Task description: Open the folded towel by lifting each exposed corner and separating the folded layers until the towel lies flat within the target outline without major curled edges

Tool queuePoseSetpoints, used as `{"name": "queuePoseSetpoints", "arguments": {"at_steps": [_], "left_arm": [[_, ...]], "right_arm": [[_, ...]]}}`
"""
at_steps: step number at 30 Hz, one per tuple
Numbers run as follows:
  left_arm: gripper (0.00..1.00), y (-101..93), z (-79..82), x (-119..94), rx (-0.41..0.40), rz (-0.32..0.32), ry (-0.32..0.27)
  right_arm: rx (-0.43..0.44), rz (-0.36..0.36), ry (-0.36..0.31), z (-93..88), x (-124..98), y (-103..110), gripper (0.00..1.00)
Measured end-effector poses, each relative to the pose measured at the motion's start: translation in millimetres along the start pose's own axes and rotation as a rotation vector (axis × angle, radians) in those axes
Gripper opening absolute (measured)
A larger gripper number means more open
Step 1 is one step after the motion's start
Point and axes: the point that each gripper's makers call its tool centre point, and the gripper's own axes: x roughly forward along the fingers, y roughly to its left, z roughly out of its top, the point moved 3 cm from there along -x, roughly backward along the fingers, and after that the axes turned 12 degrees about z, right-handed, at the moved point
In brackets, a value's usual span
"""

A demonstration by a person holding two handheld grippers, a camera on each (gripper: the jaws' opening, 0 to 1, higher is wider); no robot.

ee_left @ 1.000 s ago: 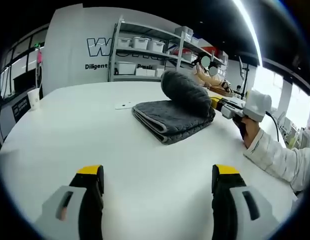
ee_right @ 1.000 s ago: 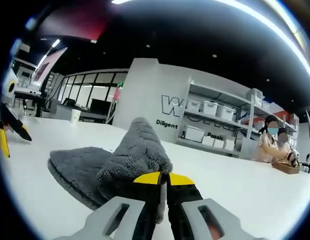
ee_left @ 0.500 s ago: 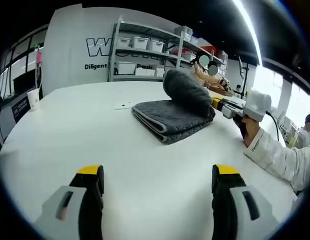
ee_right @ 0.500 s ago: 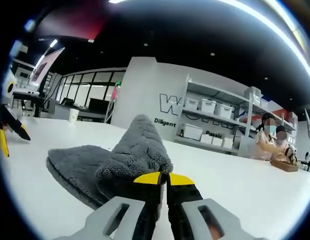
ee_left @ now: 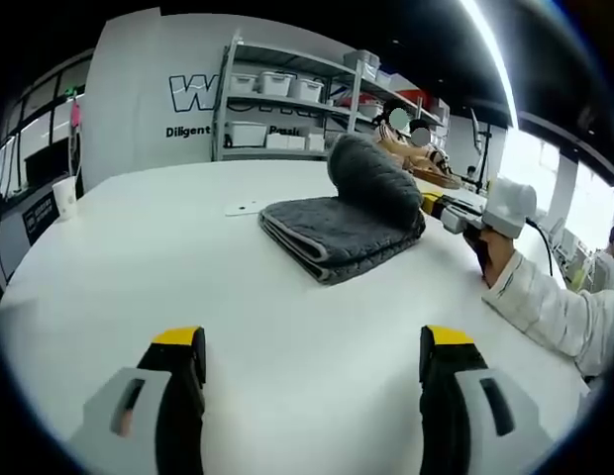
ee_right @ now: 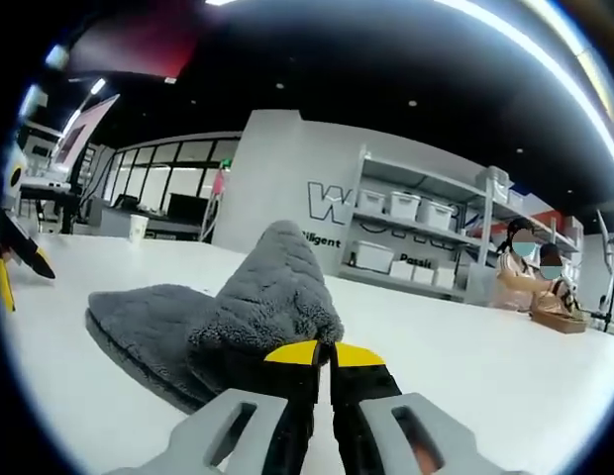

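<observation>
In my left gripper view the grey towel [ee_left: 339, 223] lies folded on the white table [ee_left: 168, 257], well ahead of my left gripper [ee_left: 312, 351] and a little to the right of its middle line. The folded layers show as stacked edges on the near side, and one part of the top layer is lifted up and curls over at the far right end. My left gripper has its two jaws wide apart, with nothing between them; they are above bare table and do not touch the towel.

My right gripper [ee_right: 323, 353] has its jaws pressed together on the raised towel corner, and the cloth [ee_right: 257, 297] rises like a hump just behind the yellow tips. From the left gripper view I see this gripper [ee_left: 456, 213] beside the towel's right end, held by a hand [ee_left: 493, 259] with a white sleeve [ee_left: 555, 317] that rests low over the table.
</observation>
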Motion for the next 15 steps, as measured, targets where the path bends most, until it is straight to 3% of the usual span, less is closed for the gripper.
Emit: {"name": "queuePoseSetpoints", "arguments": {"at_steps": [15], "left_arm": [[0.88,0.6,0.0,0.8,0.003,0.0,0.003]], "right_arm": [[-0.001,-0.014,0.006,-1.9,-2.2,-4.8,0.0]]}}
